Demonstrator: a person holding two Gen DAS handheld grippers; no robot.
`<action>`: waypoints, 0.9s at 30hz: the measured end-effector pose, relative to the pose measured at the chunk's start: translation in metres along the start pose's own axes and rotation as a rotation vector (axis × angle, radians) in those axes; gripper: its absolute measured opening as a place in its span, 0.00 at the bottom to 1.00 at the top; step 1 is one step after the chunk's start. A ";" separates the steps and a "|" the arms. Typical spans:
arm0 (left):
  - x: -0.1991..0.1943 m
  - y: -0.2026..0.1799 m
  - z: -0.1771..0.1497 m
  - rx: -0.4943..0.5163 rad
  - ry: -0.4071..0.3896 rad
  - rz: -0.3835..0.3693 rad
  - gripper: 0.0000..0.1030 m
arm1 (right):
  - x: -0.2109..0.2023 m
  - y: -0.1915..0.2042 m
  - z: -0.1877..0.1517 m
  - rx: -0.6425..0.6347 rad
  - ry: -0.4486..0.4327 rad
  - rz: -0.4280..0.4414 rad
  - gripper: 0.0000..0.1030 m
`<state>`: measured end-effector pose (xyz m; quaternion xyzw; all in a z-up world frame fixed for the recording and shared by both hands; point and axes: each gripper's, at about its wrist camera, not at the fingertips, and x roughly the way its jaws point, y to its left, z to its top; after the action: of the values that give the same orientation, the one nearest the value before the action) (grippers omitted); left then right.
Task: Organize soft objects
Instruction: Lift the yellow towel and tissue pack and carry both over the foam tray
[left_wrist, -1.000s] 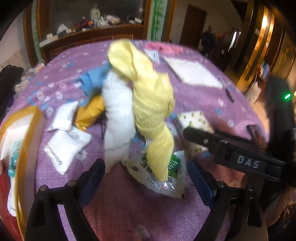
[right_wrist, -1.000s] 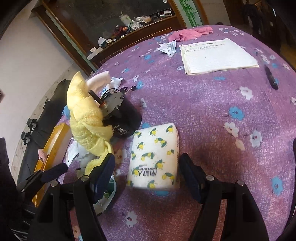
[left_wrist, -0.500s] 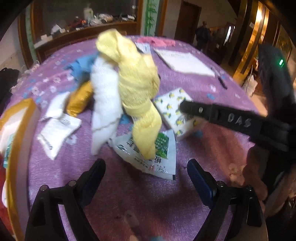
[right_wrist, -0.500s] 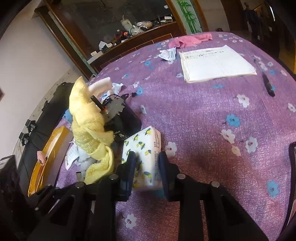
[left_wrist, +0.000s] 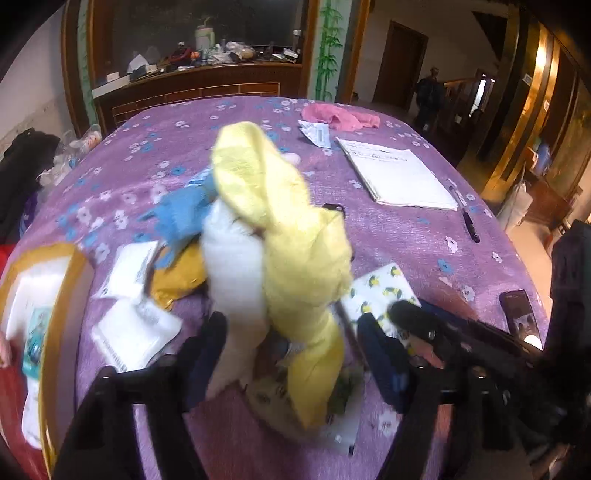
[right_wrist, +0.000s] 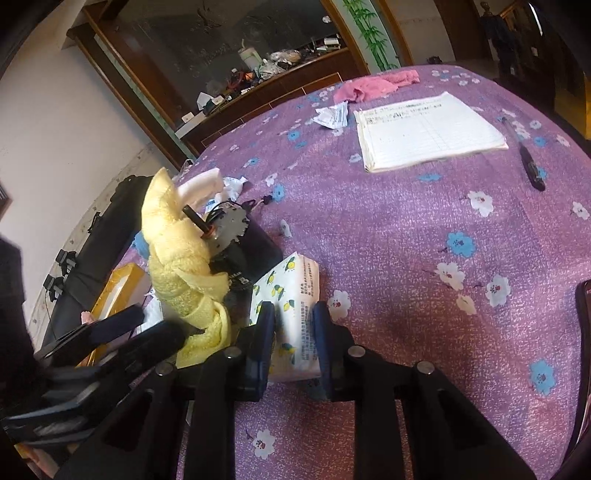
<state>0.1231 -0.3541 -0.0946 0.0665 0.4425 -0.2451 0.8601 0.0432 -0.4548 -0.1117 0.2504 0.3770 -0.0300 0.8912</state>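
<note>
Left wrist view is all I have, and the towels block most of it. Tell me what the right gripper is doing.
Observer: The right gripper has just closed its jaws on the lemon-print tissue pack, with a pad pressing each side.
Operator: Now say what the yellow towel is hanging on.
Observer: The yellow towel is draped over a black motor, and the motor's shaft pokes out beside the towel.
Operator: Place that motor against the pack.
Observer: It sits just behind the pack, to its left in the right wrist view. I cannot tell whether they touch.
</note>
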 end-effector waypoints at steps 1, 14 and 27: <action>0.004 -0.003 0.002 0.005 -0.001 0.021 0.70 | 0.001 -0.001 0.000 0.005 0.003 0.002 0.20; 0.001 -0.001 0.006 -0.007 -0.031 0.043 0.36 | 0.004 -0.004 0.001 0.027 0.017 0.022 0.20; -0.081 0.016 -0.014 -0.073 -0.110 -0.086 0.34 | 0.000 -0.002 0.000 0.019 -0.005 0.030 0.20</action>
<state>0.0810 -0.3063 -0.0406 0.0024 0.4059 -0.2688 0.8735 0.0429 -0.4571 -0.1124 0.2643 0.3708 -0.0209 0.8901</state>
